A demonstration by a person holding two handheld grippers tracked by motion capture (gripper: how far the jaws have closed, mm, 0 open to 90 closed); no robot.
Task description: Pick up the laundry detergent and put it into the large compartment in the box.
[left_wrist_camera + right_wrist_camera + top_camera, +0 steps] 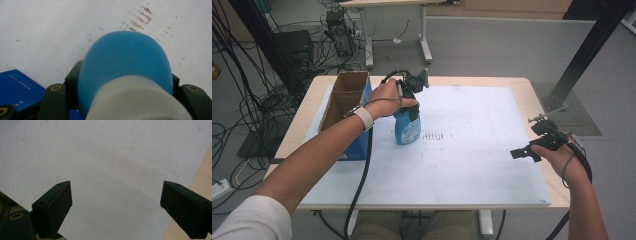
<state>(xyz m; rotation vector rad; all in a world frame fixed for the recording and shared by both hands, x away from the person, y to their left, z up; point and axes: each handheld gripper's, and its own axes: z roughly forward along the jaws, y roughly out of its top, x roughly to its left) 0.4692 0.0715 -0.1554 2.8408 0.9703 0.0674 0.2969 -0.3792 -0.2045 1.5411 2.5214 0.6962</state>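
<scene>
A blue bottle (pixel 407 129) with a printed label stands upright on the white board (pixel 472 165), left of its middle. My left gripper (pixel 410 106) comes down from above and is shut on the bottle's upper part. In the left gripper view the blue shoulder (pixel 127 57) and white collar (pixel 135 100) sit between the two black jaws, which press on either side. My right gripper (pixel 532 142) hovers low near the board's right edge. Its jaws stand wide apart, and the gripper (pixel 115 207) has nothing but bare white board between them.
An open cardboard box (pixel 343 95) with a blue side (pixel 17 87) stands just left of the bottle, at the table's left edge. Faint reddish marks (pixel 434 135) lie on the board right of the bottle. The wooden table rim (pixel 532 97) borders the board.
</scene>
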